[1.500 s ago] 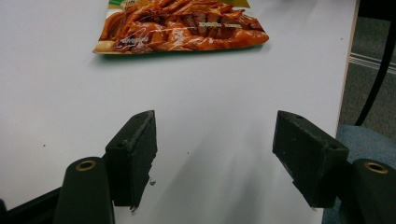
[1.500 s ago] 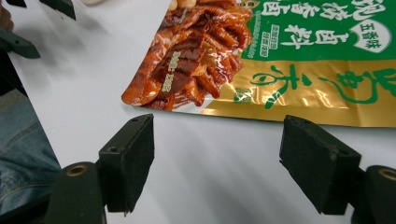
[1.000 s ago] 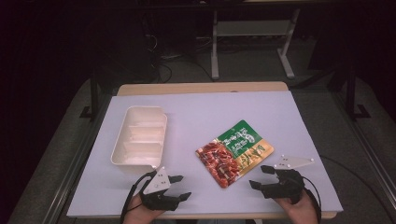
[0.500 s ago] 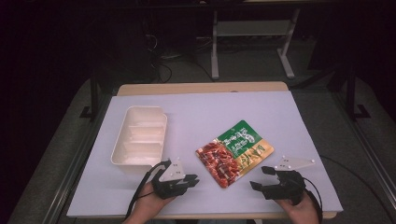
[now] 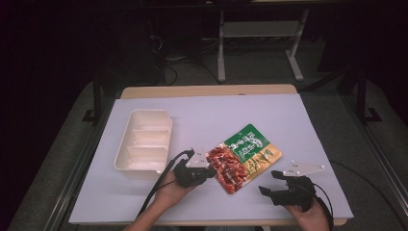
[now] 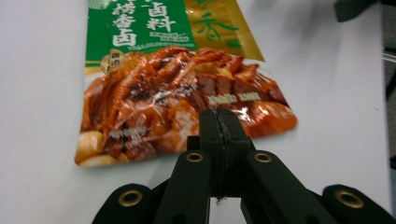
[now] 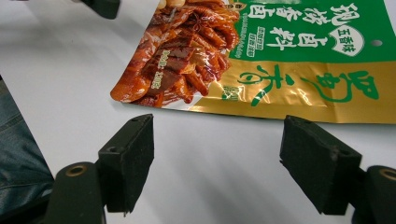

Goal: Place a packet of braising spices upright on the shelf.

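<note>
1. Pouch (image 5: 244, 156) lies flat on the counter (image 5: 298, 125), slantwise, between the two tongs and just right of the tray (image 5: 143, 144).
2. Left tongs (image 5: 210, 171) are pressed together at the pouch's near short edge. In the left gripper view the tips (image 6: 219, 133) overlap the printed film, but I cannot tell whether they pinch that edge or merely rest shut against it.
3. Right tongs (image 5: 270, 184) stand wide, with nothing between them, a little short of the pouch's gold side (image 7: 299, 86).
4. Handling, as a judgement: a thin, glossy foil sachet, light and floppy, likely slick. It should sag if lifted by one corner, and the smooth film may slip from a shallow pinch.
5. Best hold is probably the flat sealed margin along an edge, where the film is doubled and stiffer; the middle offers nothing to bite while it lies flat.
6. Tray is white, shallow, with ribs dividing it, and looks empty.
7. Hard to make out: how full the pouch is and whether any edge lifts off the counter. The pouch's far end is cut off in both gripper views. Small print on the label is unreadable from above.
</note>
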`<state>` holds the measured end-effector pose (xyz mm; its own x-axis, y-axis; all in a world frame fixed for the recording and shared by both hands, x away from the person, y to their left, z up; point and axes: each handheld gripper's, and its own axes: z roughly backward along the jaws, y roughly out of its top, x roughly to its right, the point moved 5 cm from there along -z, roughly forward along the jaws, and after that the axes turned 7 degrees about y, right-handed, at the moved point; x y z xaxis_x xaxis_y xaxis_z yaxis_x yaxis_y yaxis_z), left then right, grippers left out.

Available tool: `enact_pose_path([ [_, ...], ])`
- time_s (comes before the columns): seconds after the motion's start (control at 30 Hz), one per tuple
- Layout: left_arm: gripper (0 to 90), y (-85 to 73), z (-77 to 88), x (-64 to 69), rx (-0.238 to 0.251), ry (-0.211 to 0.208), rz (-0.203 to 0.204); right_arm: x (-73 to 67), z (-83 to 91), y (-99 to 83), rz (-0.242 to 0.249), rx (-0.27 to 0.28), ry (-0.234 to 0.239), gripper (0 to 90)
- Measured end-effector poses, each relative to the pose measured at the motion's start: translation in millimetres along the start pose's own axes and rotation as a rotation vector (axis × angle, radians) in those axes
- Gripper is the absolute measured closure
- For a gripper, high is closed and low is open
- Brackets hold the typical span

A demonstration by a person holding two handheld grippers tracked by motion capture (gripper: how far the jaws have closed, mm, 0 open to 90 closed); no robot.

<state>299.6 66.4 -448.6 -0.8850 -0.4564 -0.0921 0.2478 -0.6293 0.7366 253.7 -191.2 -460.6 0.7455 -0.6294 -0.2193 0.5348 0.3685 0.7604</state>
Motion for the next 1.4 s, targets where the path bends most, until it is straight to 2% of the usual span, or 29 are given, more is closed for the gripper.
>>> enact_pose_path([
  [0.1,90.0,5.5,-7.7,-5.4,-0.022,0.019,-0.005,0.0,0.1,0.1,0.001,0.000,-0.001,25.2],
  [0.23,90.0,11.2,-18.0,-14.0,-0.041,0.039,0.012,1.0,-0.8,0.8,0.010,-0.003,-0.005,25.2],
  [0.43,90.0,11.1,-35.3,-21.5,-0.117,0.068,0.013,3.8,-3.2,-0.3,0.008,-0.023,-0.020,25.2],
  [0.57,90.0,4.2,-44.1,-23.0,-0.178,0.062,0.022,5.9,-2.2,-0.3,0.001,-0.019,-0.027,25.0],
  [0.67,90.0,3.6,-45.0,-23.8,-0.192,0.046,0.050,8.3,-2.0,-0.5,-0.015,-0.015,-0.027,25.0],
  [0.83,90.0,2.2,-47.1,-21.2,-0.208,0.069,0.020,14.5,-4.6,-2.4,-0.039,-0.032,-0.057,23.3],
  [0.9,90.0,2.3,-47.1,-20.4,-0.210,0.077,0.016,16.5,-4.5,-2.7,-0.061,-0.032,-0.068,22.6],
  [0.93,90.0,2.3,-47.2,-20.2,-0.210,0.078,0.016,19.2,-4.4,-2.4,-0.053,-0.023,-0.076,22.5],
  [1.07,90.0,1.8,-47.2,-20.8,-0.209,0.069,0.021,26.5,-3.3,-3.0,-0.092,-0.015,-0.095,21.8],
  [1.23,90.0,1.7,-47.5,-21.7,-0.201,0.063,0.021,42.5,-8.3,-0.1,-0.154,-0.004,-0.096,21.6],
  [1.37,90.0,1.8,-47.8,-20.0,-0.198,0.075,0.008,50.8,-16.6,1.1,-0.195,-0.023,-0.082,21.6],
  [1.4,90.0,1.8,-47.7,-20.1,-0.198,0.075,0.003,51.4,-18.0,1.4,-0.192,-0.025,-0.080,22.0],
])
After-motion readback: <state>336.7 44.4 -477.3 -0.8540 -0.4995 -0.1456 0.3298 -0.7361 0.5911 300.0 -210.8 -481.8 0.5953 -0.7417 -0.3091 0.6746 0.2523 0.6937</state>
